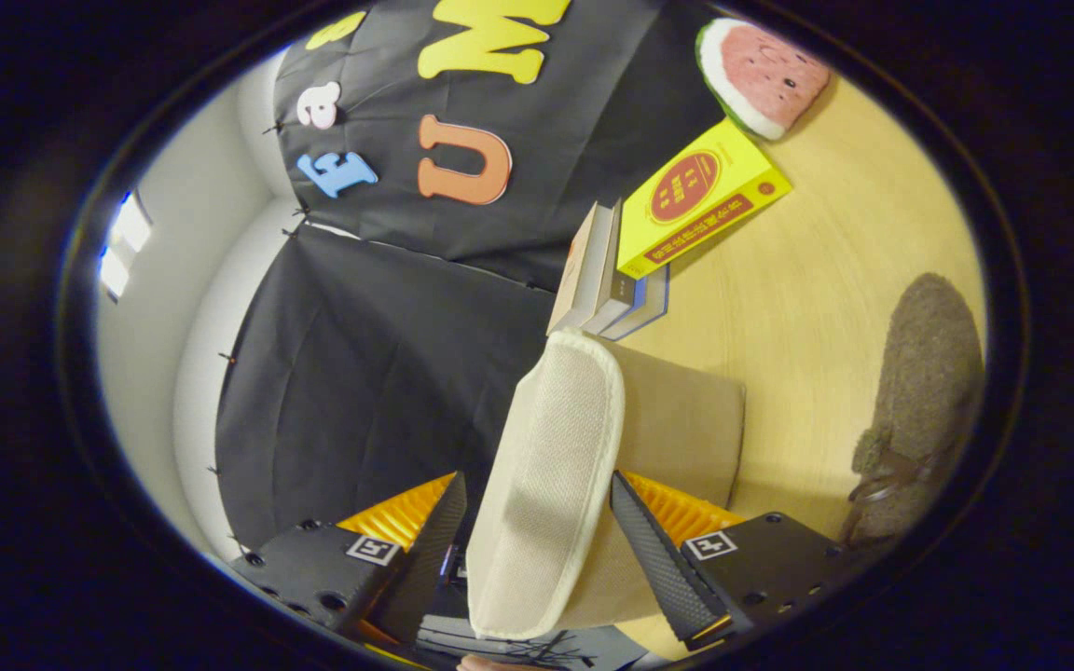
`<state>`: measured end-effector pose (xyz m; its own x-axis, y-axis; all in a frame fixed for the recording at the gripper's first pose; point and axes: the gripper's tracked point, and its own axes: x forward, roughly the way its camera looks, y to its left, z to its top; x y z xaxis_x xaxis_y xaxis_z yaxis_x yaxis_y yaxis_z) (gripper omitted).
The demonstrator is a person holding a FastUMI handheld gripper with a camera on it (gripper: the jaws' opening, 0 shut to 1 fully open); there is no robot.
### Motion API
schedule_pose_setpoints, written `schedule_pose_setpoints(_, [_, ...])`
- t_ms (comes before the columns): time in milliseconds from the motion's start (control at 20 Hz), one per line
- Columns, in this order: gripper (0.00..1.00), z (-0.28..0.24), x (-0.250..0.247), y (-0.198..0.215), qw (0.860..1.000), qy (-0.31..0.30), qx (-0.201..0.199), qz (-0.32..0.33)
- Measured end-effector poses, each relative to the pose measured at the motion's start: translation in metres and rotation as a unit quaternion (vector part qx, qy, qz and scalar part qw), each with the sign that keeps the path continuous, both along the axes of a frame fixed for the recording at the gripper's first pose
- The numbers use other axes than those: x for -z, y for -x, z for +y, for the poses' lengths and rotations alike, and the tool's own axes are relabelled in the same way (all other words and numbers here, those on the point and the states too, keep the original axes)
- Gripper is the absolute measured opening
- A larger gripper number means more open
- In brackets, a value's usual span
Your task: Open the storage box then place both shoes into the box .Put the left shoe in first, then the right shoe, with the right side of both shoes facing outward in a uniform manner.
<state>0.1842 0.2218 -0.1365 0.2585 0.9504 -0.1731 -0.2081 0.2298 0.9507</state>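
The view is rolled on its side, so the wooden table [835, 280] runs up the right. My gripper [537, 480] is shut on the cream mesh lid [551, 466] of the storage box; one black ribbed finger [439, 531] presses its left edge and the other finger [654, 550] its right edge. The lid stands lifted away from the tan fabric box body [686, 419], which lies just beyond the fingers on the table. A grey-brown fuzzy shoe [929, 391] rests on the table to the right of the box, apart from it. The box's inside is hidden by the lid.
Several books [602, 270] stand beyond the box, with a yellow carton [700, 196] leaning on them. A watermelon-shaped cushion [761, 75] lies farther off on the table. The black booth cloth [369, 373] and a white wall [183, 261] are to the left.
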Motion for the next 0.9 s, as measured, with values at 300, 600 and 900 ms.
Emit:
schedule_pose_setpoints(300, [0.64,0.001,0.004,-0.002,1.0,0.001,-0.002,0.022])
schedule_pose_setpoints(600, [0.21,-0.012,-0.013,-0.003,0.999,-0.003,0.007,0.038])
schedule_pose_setpoints(900, [0.03,-0.001,-0.07,0.006,1.0,-0.011,0.003,0.002])
